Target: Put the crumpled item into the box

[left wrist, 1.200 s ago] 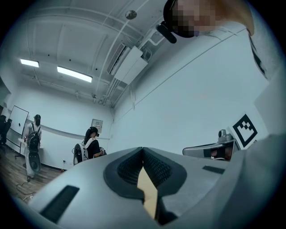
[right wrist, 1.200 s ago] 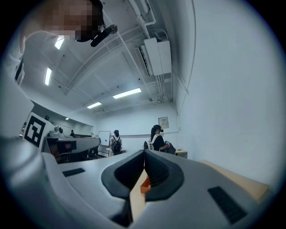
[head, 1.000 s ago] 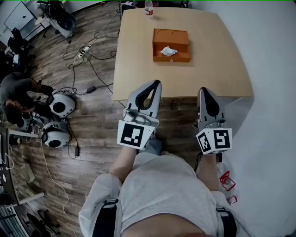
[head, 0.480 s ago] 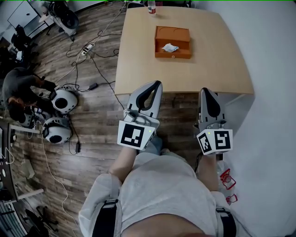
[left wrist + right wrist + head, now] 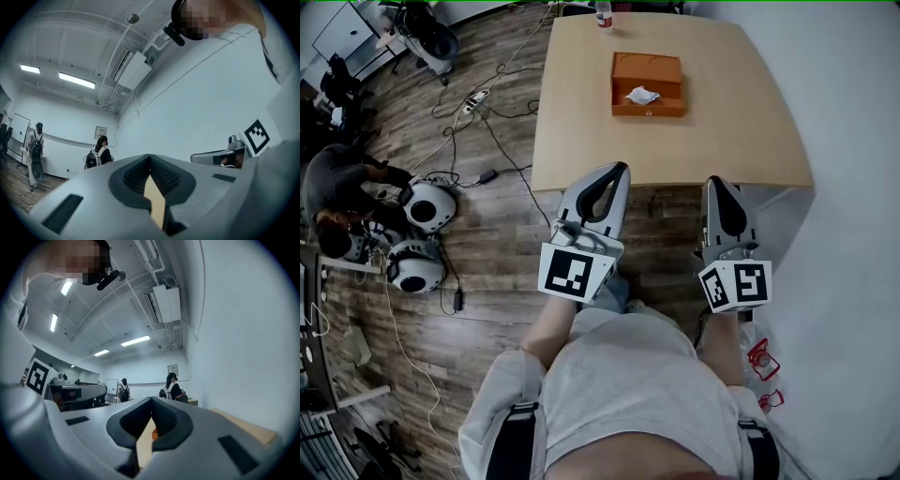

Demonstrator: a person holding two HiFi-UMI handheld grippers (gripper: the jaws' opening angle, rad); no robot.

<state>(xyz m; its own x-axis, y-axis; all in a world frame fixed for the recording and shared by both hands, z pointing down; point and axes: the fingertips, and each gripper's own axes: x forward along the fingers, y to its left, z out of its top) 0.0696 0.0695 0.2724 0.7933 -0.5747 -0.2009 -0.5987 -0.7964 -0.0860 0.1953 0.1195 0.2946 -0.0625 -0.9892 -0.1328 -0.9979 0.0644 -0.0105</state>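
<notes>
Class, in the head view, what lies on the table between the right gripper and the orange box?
Nothing. The head view shows only bare table between the right gripper and the box. The crumpled item lies inside the box.

Orange is showing on the box (image 5: pixel 648 84); white on the crumpled item (image 5: pixel 642 95); pale tan on the table (image 5: pixel 675 141). The left gripper (image 5: pixel 619 169) and right gripper (image 5: pixel 715 182) are wearing grey-white shells and black-and-white square-patterned marker cubes. The floor (image 5: pixel 487 253) is showing brown wood planking.
</notes>
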